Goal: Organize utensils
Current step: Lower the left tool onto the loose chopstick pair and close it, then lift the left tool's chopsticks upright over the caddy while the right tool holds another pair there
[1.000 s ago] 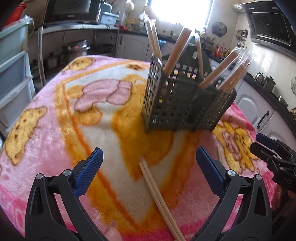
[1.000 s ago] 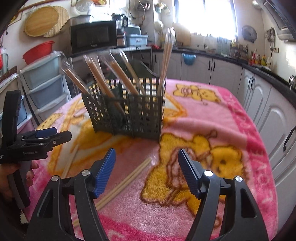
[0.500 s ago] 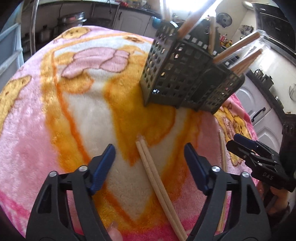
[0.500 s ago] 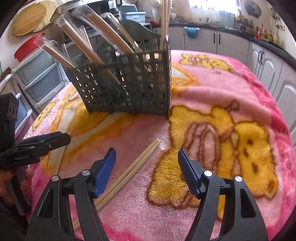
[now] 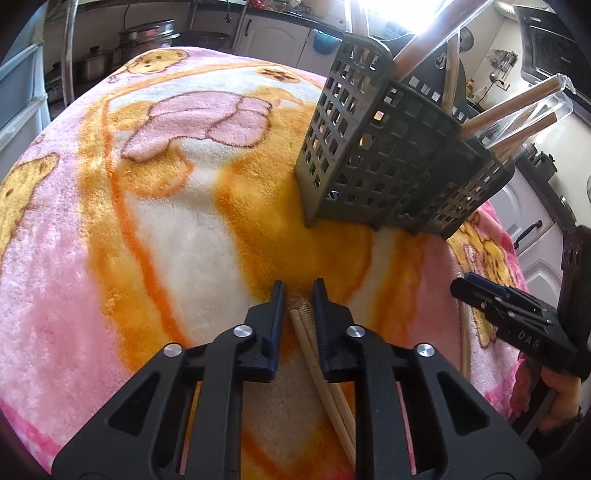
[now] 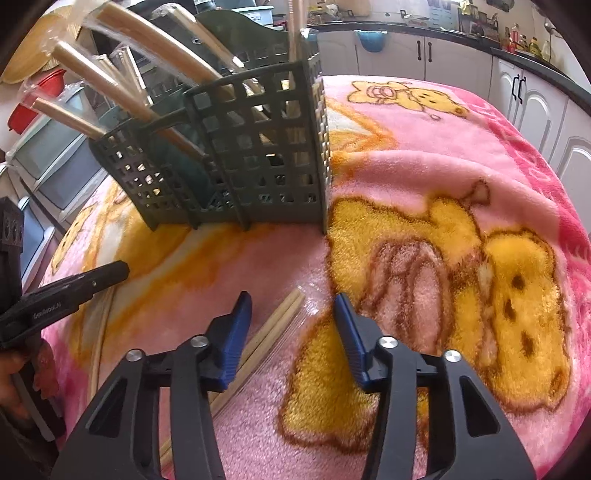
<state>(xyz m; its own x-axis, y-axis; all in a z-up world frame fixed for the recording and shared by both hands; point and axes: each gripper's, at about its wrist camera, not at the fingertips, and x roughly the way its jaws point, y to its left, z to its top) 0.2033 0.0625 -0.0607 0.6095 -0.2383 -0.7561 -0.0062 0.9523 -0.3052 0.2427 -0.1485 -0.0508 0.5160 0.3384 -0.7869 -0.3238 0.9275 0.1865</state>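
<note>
A dark grey lattice utensil caddy [image 5: 373, 155] [image 6: 251, 162] stands on the pink bear blanket [image 5: 184, 236] with several wrapped chopsticks [image 5: 517, 107] leaning in it. My left gripper [image 5: 298, 295] is low on the blanket. Its jaws are closing, with the pads at the sides of a wrapped chopstick pair [image 5: 306, 332]. From the right wrist view it shows at the left [image 6: 110, 273]. My right gripper [image 6: 292, 299] has its jaws closing too, still apart, around the tip of a second wrapped pair [image 6: 280, 321] that lies nearer its left finger. It shows at the right of the left wrist view [image 5: 480, 291].
A person's hand [image 6: 22, 365] holds the left gripper's handle. White kitchen cabinets [image 6: 532, 99] run along the far side and right. Plastic drawers [image 6: 55, 155] and pots [image 5: 147, 33] stand beyond the table's left side. The blanket drops off at the edges.
Both grippers came down and forward toward the blanket. The left jaws went from wide apart to nearly together around the chopstick pair. The right jaws narrowed around the other pair.
</note>
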